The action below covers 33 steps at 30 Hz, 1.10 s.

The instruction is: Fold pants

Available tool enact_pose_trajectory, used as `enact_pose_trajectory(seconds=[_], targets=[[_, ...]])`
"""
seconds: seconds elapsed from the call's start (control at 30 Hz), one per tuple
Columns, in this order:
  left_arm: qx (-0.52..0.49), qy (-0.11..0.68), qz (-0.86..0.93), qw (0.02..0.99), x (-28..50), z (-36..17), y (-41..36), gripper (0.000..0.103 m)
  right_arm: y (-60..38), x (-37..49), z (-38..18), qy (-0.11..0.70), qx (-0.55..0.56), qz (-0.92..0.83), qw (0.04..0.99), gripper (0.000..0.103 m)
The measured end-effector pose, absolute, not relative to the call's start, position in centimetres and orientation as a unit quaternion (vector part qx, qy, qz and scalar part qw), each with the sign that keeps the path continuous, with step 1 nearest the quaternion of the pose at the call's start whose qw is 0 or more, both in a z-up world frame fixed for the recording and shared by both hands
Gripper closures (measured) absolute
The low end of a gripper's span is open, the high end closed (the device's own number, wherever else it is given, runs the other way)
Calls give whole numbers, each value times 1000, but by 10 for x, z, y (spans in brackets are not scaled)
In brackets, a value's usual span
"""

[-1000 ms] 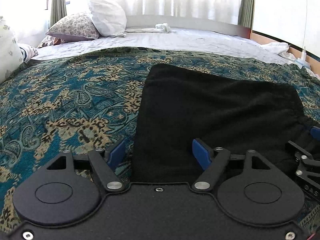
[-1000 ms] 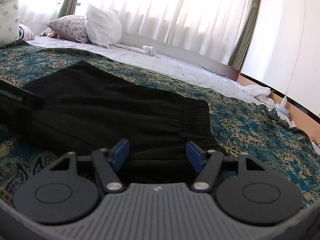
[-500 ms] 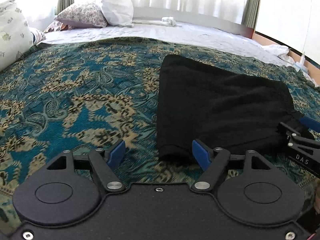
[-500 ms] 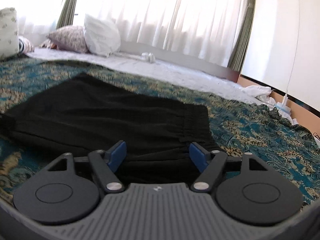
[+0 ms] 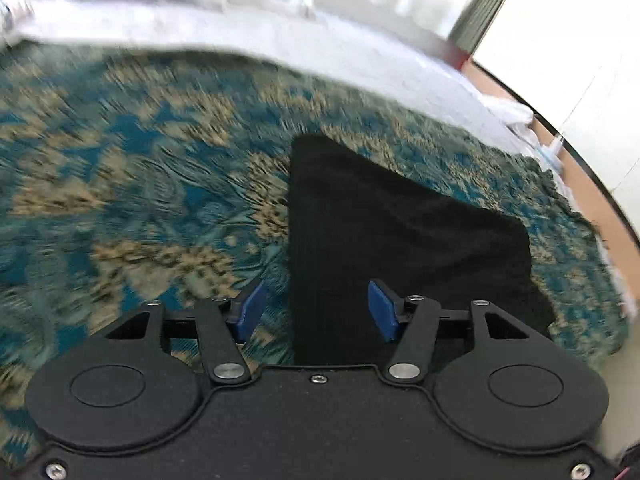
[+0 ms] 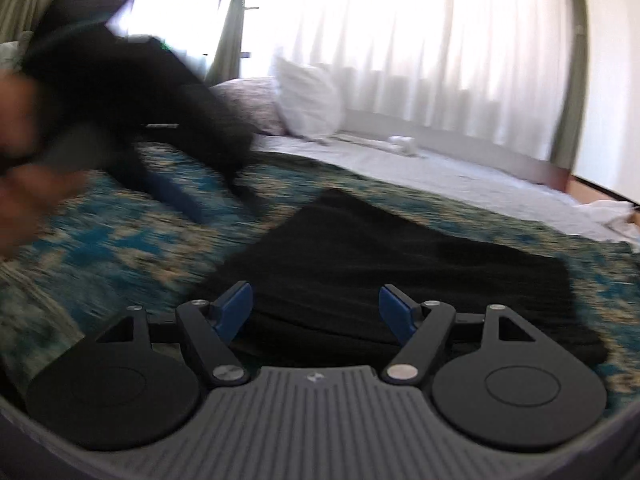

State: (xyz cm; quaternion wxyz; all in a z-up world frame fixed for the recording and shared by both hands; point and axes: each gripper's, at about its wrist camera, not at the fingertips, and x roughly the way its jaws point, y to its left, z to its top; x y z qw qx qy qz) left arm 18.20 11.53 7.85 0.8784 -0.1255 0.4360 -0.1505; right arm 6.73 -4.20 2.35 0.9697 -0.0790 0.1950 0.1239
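Observation:
The black pants (image 5: pixel 400 232) lie folded into a flat rectangle on the teal patterned bedspread (image 5: pixel 140 200). My left gripper (image 5: pixel 316 308) hovers above their near left edge, tilted steeply down. Its jaws are closing with nothing pinched between the blue pads. In the right wrist view the pants (image 6: pixel 400 256) lie just beyond my right gripper (image 6: pixel 314 308), which is open and holds nothing. The left gripper (image 6: pixel 208 188) shows there as a blur at upper left, with the person's hand (image 6: pixel 24 152) behind it.
A white sheet (image 5: pixel 320 48) covers the far part of the bed. A white pillow (image 6: pixel 308 100) and a patterned one lean by the curtained window (image 6: pixel 440 40). The bedspread's edge and the floor (image 5: pixel 592 184) are at the right.
Both grippers have drawn back and up from the pants. The left view tilted downward and its jaws narrowed. The left gripper swung into the right view's upper left.

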Motion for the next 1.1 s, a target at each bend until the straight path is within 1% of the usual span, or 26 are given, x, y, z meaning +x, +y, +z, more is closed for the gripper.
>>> enact_pose_trajectory(seconds=[0.13,0.17,0.2,0.23,0.27,0.3,0.37,0.4,0.47,0.6,0.77,0.97,1.03,1.07,1.1], targets=[[-124,490,-165,847,226,65,107,48,-12,80,19,214,-84,148,962,21],[-120,501,-167,841,234,61,104,50,-7,84,16,224,-85,151,959,25],[-113,509,-164,837,239,54,102,53,-3,89,12,237,-87,151,956,39],[-99,513,-153,839,243,47,96,67,-1,91,8,243,-91,150,954,46],[-82,505,-142,847,246,47,92,80,1,90,5,236,-99,149,955,49],[-67,495,-140,855,248,48,87,81,2,89,4,234,-108,152,954,52],[-67,492,-141,856,257,48,83,81,3,86,2,233,-117,161,952,57],[-73,495,-141,854,263,47,82,81,5,85,1,233,-120,165,951,57],[-83,495,-136,854,277,47,79,79,6,84,-1,232,-125,171,949,57],[-86,485,-113,863,308,46,74,81,6,83,0,233,-123,174,949,57],[-85,481,-98,867,345,43,64,80,4,83,-1,231,-124,176,949,57],[-99,461,-75,879,366,47,59,80,5,84,-1,230,-121,179,949,57],[-95,433,-65,894,361,55,58,81,1,85,2,230,-110,189,949,54],[-90,429,-65,896,358,59,58,80,-5,84,7,230,-93,197,949,40],[-87,427,-70,897,354,63,59,79,-14,83,12,230,-69,208,948,32]])
